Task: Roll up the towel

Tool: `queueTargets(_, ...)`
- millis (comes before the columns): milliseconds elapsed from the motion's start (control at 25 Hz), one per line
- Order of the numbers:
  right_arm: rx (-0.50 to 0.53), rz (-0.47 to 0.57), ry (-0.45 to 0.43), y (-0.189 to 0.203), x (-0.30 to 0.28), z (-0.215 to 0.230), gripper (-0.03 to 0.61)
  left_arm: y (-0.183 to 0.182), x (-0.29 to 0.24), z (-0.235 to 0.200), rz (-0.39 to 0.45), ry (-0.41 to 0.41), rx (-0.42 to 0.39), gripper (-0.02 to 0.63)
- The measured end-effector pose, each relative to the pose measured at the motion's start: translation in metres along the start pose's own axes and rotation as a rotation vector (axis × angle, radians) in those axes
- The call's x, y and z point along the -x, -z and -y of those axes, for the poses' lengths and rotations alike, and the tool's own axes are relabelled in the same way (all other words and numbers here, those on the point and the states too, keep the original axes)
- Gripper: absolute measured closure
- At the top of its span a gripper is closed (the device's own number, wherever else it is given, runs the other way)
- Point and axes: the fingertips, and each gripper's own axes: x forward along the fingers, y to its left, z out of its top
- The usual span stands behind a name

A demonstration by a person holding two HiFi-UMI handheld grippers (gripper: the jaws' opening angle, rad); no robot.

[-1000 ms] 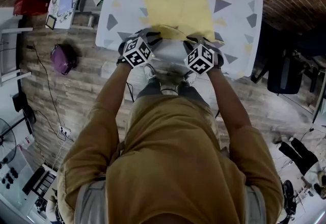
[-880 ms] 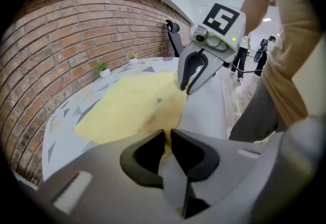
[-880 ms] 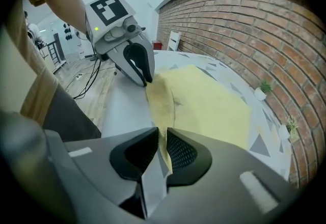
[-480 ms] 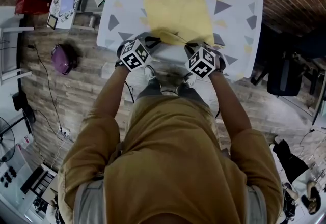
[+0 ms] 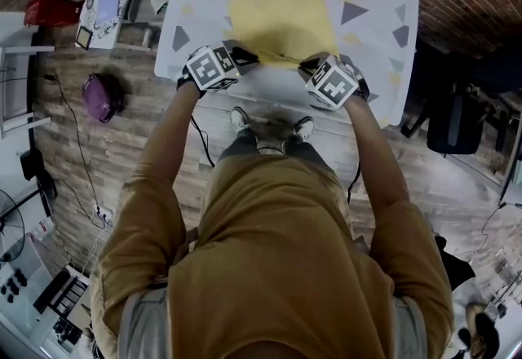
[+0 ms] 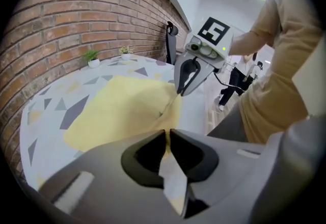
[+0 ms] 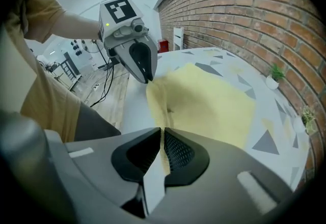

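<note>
- The left gripper [image 6: 167, 136] is seen clamped tight, its jaws pressed together on a thin fold of the yellow towel [image 6: 122, 111]. One near corner is pinched there.
- The right gripper [image 7: 162, 136] is clenched on the other near corner. Its jaws have just been closing, and the cloth is caught between them.
- Between the two grippers, the near edge of the towel is held up off the table [image 5: 375, 39]. The rest of the cloth is left lying flat, spread toward the far side.
- Each gripper is picked up in the other's view, just across the raised edge, both tilted downward.
- In the head view the jaws are largely covered by the marker cubes [image 5: 210, 68], so the grip is read from the gripper views.
- The table is covered in a white cloth printed with grey and yellow triangles. The towel is placed around its middle, toward the person's side.
- Two small potted plants [image 6: 91, 57] are spotted at the far edge, against the brick wall [image 6: 76, 14], well apart from the towel.
- On the wooden floor, a purple bag [image 5: 101, 95] is seen off to the left and a dark chair [image 5: 453, 117] off to the right.
- The lower half of the head view is filled by the person's ochre shirt [image 5: 277, 268].
</note>
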Motion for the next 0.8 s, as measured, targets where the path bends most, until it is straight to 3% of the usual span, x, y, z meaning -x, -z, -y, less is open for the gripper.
queueTargets(360, -0.130, 0.009, -0.091, -0.005, 0.000, 0.019, 0.551, -0.003, -0.004, -0.015, 0.034, 0.133, 0.194, 0.523)
queueTargets(560, -0.226, 0.051, -0.111, -0.006, -0.001, 0.033, 0.550, -0.002, -0.005, -0.027, 0.060, 0.133, 0.253, 0.523)
queueTargets(800, -0.261, 0.051, -0.087, -0.004, -0.009, 0.042, 0.551, -0.004, -0.009, -0.040, 0.088, 0.114, 0.305, 0.522)
